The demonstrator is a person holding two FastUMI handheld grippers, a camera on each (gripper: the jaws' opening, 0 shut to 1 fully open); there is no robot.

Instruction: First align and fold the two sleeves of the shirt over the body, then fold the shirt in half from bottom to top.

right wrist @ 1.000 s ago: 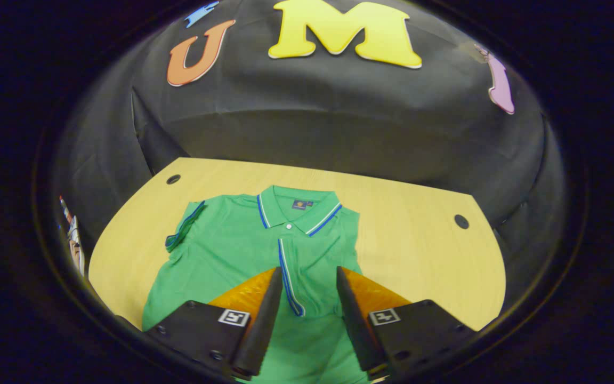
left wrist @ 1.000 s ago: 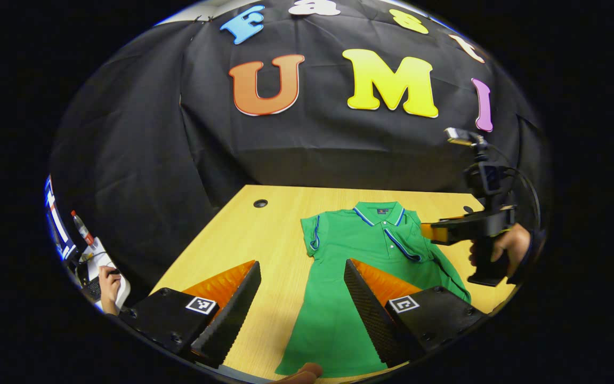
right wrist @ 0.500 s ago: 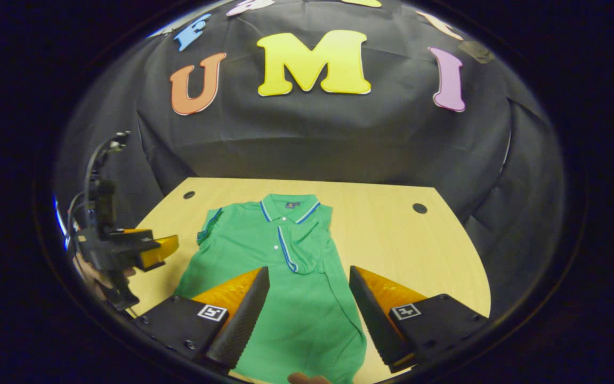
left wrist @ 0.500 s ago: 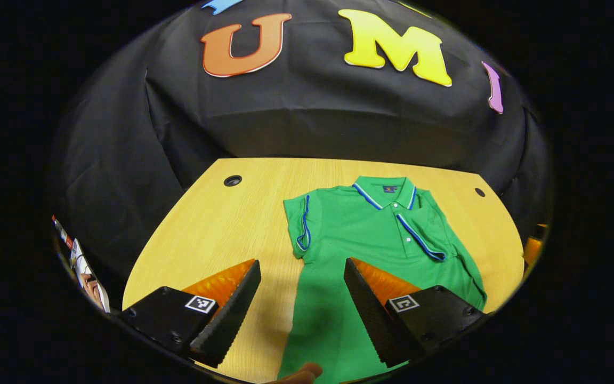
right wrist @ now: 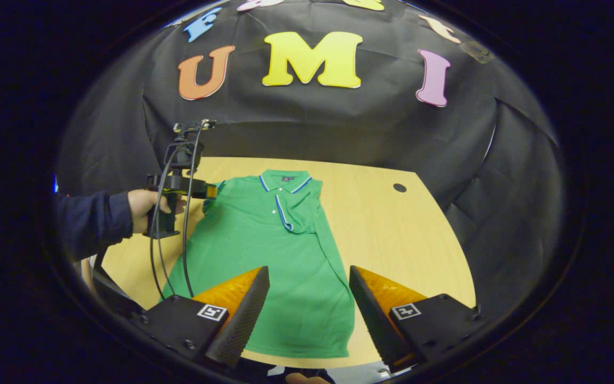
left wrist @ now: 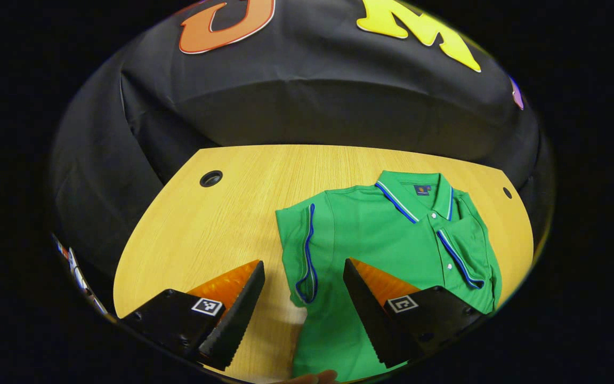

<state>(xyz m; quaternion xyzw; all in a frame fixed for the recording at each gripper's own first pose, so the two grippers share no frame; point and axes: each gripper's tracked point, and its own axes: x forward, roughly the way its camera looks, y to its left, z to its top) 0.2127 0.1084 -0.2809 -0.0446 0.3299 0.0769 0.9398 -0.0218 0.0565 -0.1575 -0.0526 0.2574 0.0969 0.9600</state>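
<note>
A green polo shirt [left wrist: 392, 240] with blue trim lies face up on the wooden table [left wrist: 205, 234], collar toward the wall. Its right sleeve [right wrist: 301, 213] is folded over the chest. The left sleeve [left wrist: 304, 250] lies at the shirt's left edge, blue trim showing. My left gripper [left wrist: 304, 298] hangs open just above and in front of that sleeve, its fingers on either side of the sleeve's lower end. In the right gripper view the left gripper [right wrist: 212, 191], held by a hand, points at the sleeve [right wrist: 216, 192]. My right gripper [right wrist: 309, 298] is open above the shirt's hem [right wrist: 296, 346].
Black cloth walls close in the table's far side and flanks. Cable holes sit at the far left [left wrist: 211, 178] and far right [right wrist: 399, 188] of the table top. Bare wood [right wrist: 403, 240] lies right of the shirt. A cable [right wrist: 152, 250] hangs from the left gripper.
My left gripper has moved forward and down toward the left sleeve. My right gripper has drawn back from the chest to the hem, staying open.
</note>
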